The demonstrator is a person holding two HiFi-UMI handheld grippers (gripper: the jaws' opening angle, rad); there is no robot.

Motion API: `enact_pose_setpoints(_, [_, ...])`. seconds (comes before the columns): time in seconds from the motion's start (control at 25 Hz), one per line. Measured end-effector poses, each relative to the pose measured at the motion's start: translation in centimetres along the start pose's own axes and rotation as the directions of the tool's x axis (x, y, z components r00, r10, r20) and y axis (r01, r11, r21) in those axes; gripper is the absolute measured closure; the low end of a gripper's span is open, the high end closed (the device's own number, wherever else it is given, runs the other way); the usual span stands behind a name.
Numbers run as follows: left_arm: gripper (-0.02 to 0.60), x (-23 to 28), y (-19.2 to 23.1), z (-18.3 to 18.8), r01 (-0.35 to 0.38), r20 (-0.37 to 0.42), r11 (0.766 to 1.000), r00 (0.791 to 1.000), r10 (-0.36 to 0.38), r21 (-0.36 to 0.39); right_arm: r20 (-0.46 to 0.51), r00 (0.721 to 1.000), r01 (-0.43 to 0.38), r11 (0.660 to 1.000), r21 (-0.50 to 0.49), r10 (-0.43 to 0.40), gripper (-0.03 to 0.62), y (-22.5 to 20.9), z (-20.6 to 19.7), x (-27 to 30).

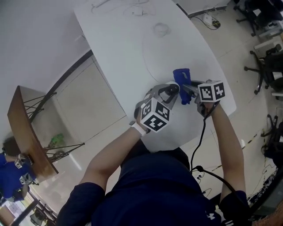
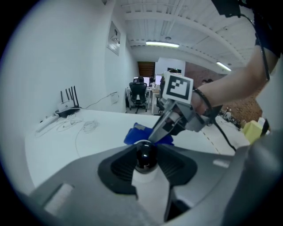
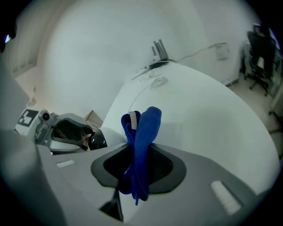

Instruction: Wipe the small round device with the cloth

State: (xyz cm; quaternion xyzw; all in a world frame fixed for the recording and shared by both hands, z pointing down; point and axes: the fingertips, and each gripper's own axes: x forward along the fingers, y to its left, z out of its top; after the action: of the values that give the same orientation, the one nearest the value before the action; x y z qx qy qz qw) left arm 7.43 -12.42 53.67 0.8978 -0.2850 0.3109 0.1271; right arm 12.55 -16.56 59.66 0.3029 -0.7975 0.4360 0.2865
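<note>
The small round device [image 2: 144,160], white with a glossy black dome, sits between the pads of my left gripper [image 2: 145,152], which is shut on it just above the white table [image 1: 132,39]. In the head view that left gripper [image 1: 170,91] is near the table's front edge. My right gripper [image 1: 187,88] is shut on a folded blue cloth [image 3: 142,132] that sticks up from its jaws. The blue cloth [image 1: 182,78] hangs just right of the device [image 1: 173,88], close to it; whether they touch I cannot tell. From the right gripper [image 3: 139,152], the left gripper [image 3: 66,131] and device [image 3: 97,140] show at the left.
Thin cables [image 1: 132,8] lie coiled at the table's far end, beside a router with antennas [image 2: 67,107]. A wooden stand [image 1: 26,132] is on the floor to the left. Office chairs [image 1: 265,66] crowd the right side. The table's front edge [image 1: 177,148] is close to the person's body.
</note>
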Motion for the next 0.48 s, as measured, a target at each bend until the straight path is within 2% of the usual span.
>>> enact_pose_setpoints(0.08, [0.445,0.1,0.2,0.0,-0.017,0.007,1.0,1.0,0.017,0.005,0.091,0.996,-0.011,0.981,0.191,-0.007,0.479,0.0,-1.3,-1.0])
enact_pose_setpoints(0.12, [0.445,0.2,0.3,-0.1,-0.021,0.009,1.0,1.0,0.021,0.006,0.137,0.99,-0.02,0.956,0.293,-0.021,0.479,-0.1,-2.1,-1.3])
enact_pose_setpoints(0.24, [0.445,0.6,0.3,0.0,-0.016,0.003,1.0,1.0,0.016,0.008,0.235,0.968,-0.052,0.837,0.545,-0.093,0.479,0.2,-5.4,-1.5])
enact_pose_setpoints(0.36, [0.445,0.7,0.2,0.1,-0.012,-0.006,1.0,1.0,0.012,0.015,0.267,0.952,-0.073,0.739,0.669,-0.148,0.479,1.4,-8.3,-0.7])
enact_pose_setpoints(0.44, [0.445,0.7,0.1,0.1,-0.012,-0.01,1.0,1.0,0.012,0.027,0.274,0.947,-0.079,0.702,0.708,-0.17,0.477,2.3,-9.2,-0.1])
enact_pose_setpoints(0.48, [0.445,0.8,0.1,0.1,-0.013,-0.012,0.999,1.0,0.013,0.035,0.272,0.947,-0.078,0.696,0.714,-0.173,0.477,2.9,-9.5,0.2])
